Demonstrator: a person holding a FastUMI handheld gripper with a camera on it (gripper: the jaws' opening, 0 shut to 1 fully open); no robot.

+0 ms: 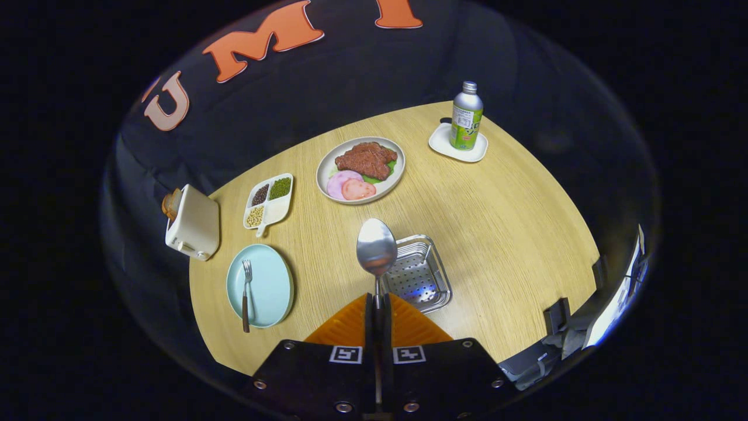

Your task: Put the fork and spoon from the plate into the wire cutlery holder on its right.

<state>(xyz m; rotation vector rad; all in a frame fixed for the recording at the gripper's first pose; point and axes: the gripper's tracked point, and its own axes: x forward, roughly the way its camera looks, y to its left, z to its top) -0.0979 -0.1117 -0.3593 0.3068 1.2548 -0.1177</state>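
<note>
My gripper (377,303) is shut on the handle of a steel spoon (377,247), whose bowl sticks up ahead of the fingers, high over the wooden table. Just beyond and slightly right of the fingertips lies the metal cutlery holder (418,275), a shallow perforated tray with nothing in it that I can see. To the left of the fingers sits the pale blue plate (269,286) with a dark-handled fork (246,294) lying along its left side.
Farther back stand a plate of meat and ham slices (360,169), a divided dish of beans (269,200), a cream toaster with bread (193,223) at the table's left edge, and a bottle on a white coaster (466,117) far right. The round table (514,234) drops off on all sides.
</note>
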